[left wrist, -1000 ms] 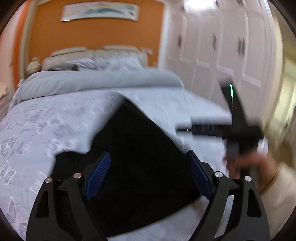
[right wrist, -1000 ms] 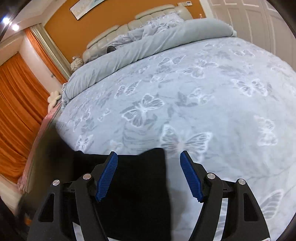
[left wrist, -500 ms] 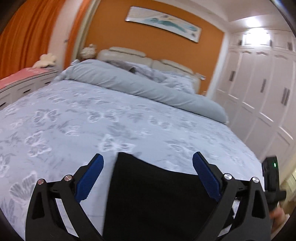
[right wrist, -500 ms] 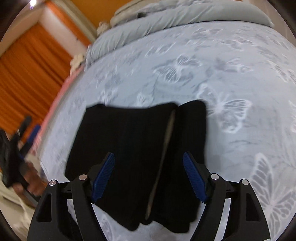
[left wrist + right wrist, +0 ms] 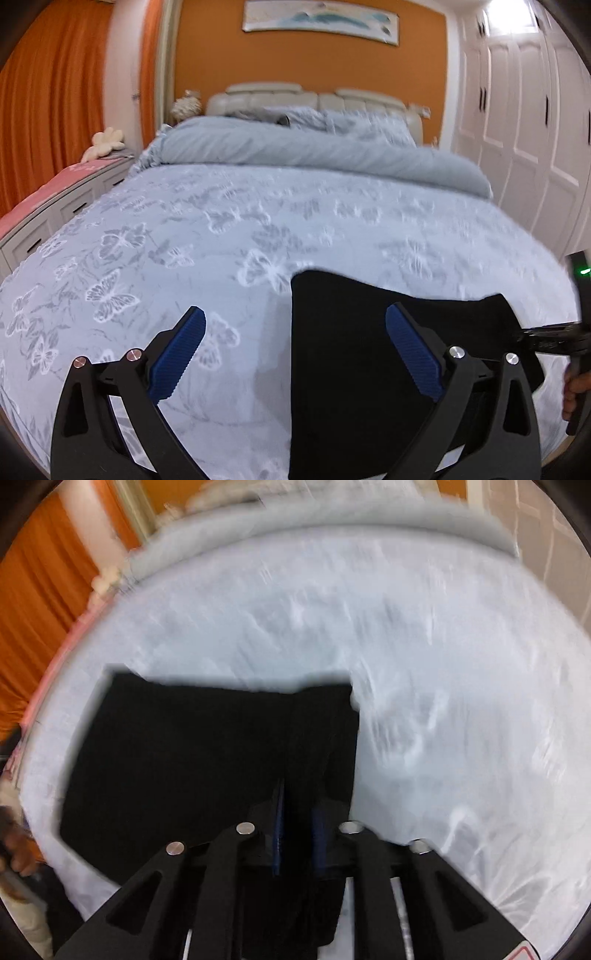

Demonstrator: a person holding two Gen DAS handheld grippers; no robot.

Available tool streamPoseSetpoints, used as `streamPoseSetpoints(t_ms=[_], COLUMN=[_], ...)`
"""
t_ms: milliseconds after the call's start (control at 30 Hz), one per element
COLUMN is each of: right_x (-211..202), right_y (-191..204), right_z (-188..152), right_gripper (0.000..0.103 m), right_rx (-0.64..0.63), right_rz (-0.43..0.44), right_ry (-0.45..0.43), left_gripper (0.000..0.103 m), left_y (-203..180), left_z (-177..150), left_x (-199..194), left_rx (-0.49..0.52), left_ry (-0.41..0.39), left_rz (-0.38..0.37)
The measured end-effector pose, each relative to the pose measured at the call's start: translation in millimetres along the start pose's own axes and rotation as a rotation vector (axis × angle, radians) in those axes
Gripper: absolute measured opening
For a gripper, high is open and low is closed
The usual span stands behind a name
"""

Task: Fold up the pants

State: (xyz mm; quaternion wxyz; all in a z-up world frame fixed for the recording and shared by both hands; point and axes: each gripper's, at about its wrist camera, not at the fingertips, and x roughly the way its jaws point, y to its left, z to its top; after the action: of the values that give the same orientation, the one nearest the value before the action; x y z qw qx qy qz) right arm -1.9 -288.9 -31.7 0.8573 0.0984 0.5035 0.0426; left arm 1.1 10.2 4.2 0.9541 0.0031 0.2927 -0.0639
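Observation:
Black pants (image 5: 207, 746) lie folded into a flat rectangle on the butterfly-print bed cover (image 5: 443, 686). My right gripper (image 5: 298, 814) has its blue pads nearly together on the near right part of the pants. In the left wrist view the pants (image 5: 369, 347) lie at the lower right. My left gripper (image 5: 295, 328) is open and empty above the bed, its right finger (image 5: 413, 350) over the pants and its left finger (image 5: 177, 350) over bare cover. The right gripper's body (image 5: 554, 336) shows at the right edge there.
The bed cover (image 5: 221, 236) stretches ahead to a rolled grey duvet (image 5: 314, 155) and headboard. A white wardrobe (image 5: 524, 110) stands on the right. A low drawer unit with a pink top (image 5: 51, 195) and orange curtains (image 5: 48, 92) are on the left.
My right gripper has closed its jaws on the near right part of the pants and moved lower. My left gripper has swung left, so the pants now sit right of its centre.

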Motion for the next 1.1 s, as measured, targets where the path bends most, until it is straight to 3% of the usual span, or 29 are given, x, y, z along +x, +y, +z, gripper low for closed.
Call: streamPoseSetpoints(t_ms=[67,200,267,333,467,500,667,800,867,933,1033,1100], right_x=[-29,-74,-69,-48,-2,1,-7,-37,-47,-53,-43,-24], right_y=[2,16,35,52,52,48,29,23,16,5,-11,-23], right_z=[3,-3,-4,-6,-9,-9,-11,-19,-24,-30,-39,-48], right_gripper=[0.031,0.029,0.023,0.018,0.016,0.007,0.006,0.024,0.047,0.084,0.087,0.087], right_rx=[0.022,0.021,-0.033,-0.074,-0.087,-0.077,0.020,0.041,0.060,0.091,0.102,0.159], right_rz=[-0.008,0.156,0.190,0.175,0.022,0.014,0.092,0.059,0.034,0.003,0.033,0.087], right_ry=[-0.093,-0.247,-0.221,-0.139,-0.007,-0.002,-0.009,-0.089,-0.100,-0.094,-0.011,0.082], left_gripper=[0.096,0.096,0.096,0.096,0.096,0.096,0.096,0.096,0.096,0.096,0.098,0.098], left_y=[-8,-19,-23,-27,-30,-29,-25,-24,-24,-19,10,26], left_z=[-6,-11,-13,-14,-19,-19,-20,-21,-21,-19,-21,-32], left_x=[6,5,4,7,18,19,25,27,25,21,26,44], left_rx=[0.045,0.098,0.112,0.124,0.134,0.137,0.131,0.124,0.131,0.108,-0.056,-0.147], left_ry=[0.036,0.042,0.041,0.057,0.106,0.111,0.145,0.169,0.171,0.179,0.284,0.382], left_rz=[0.010,0.035,0.043,0.051,0.077,0.083,0.098,0.094,0.102,0.067,-0.103,-0.146])
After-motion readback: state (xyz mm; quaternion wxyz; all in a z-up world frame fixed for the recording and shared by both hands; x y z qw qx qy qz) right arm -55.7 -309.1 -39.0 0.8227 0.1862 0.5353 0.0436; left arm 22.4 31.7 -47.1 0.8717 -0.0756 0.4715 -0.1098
